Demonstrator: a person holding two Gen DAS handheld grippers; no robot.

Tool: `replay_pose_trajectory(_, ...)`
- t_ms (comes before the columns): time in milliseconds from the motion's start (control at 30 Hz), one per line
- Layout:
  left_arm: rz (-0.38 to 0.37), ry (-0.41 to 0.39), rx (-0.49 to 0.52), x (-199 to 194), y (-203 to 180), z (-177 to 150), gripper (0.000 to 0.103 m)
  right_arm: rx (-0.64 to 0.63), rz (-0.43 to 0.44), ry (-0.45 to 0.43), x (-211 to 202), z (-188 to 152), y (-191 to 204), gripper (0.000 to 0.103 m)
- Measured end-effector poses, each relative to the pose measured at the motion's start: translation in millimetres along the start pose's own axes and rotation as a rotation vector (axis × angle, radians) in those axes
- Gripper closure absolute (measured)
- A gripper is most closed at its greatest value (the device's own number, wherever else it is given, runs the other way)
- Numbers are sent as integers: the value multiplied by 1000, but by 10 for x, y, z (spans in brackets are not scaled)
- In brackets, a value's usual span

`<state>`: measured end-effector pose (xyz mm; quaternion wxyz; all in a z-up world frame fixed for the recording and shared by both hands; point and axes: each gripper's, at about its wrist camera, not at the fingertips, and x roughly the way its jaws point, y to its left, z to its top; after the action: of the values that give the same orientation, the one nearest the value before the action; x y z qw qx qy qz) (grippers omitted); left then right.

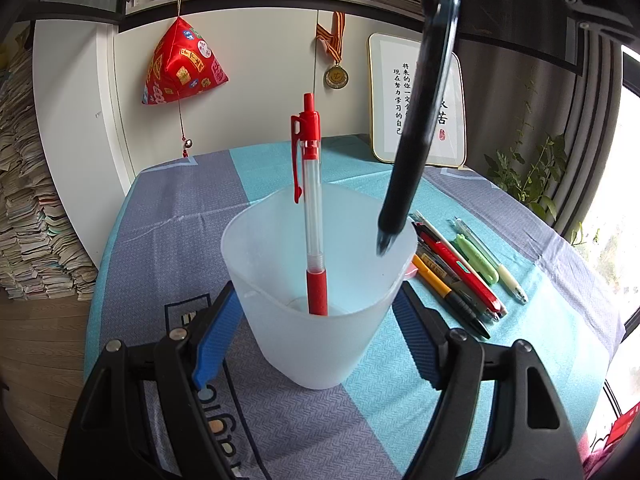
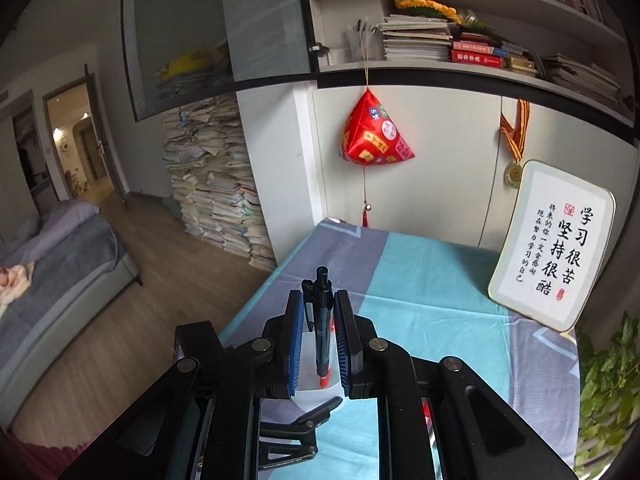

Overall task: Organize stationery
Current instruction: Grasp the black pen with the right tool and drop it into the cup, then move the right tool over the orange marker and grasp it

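Note:
A translucent white cup point(image 1: 280, 320) stands on the blue and grey tablecloth, and my left gripper point(image 1: 318, 288) is shut on it with a blue pad against each side. Inside the cup a red pen point(image 1: 311, 200) stands upright. A black pen point(image 1: 416, 140) hangs slanted from above, its tip just over the cup's right rim. In the right wrist view my right gripper point(image 2: 320, 300) is shut on this black pen point(image 2: 322, 320), which stands upright between the pads. Below them the cup point(image 2: 308, 384) and the red pen's end point(image 2: 325, 379) show through the gap.
Several loose pens point(image 1: 460, 276) lie in a row on the cloth right of the cup. A framed calligraphy board point(image 2: 556, 248) leans on the wall at the back right, with a leafy plant point(image 1: 528, 172) beside it. The table's left edge drops to a wooden floor.

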<state>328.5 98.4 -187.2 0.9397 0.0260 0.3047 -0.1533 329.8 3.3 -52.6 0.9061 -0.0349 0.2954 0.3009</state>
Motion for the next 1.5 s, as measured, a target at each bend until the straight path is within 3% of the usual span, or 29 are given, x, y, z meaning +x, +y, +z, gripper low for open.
replay_pose_trajectory(400, 0, 0, 0, 0, 2, 0, 28, 85, 29, 142, 476, -278, -209, 87)
replay_pose_trajectory(833, 0, 0, 0, 0, 1, 0, 28, 130, 50, 203, 650, -371, -295, 87)
replay_pose_trajectory(1067, 0, 0, -1, 2, -3, -2, 28, 116, 41, 182, 533, -386, -308, 87)
replay_pose_trajectory(1300, 0, 0, 0, 0, -3, -2, 28, 127, 3, 180, 376, -469, -393, 87)
replay_pose_trajectory(1500, 0, 0, 0, 0, -2, -1, 28, 137, -104, 294, 448, -888, -618, 87)
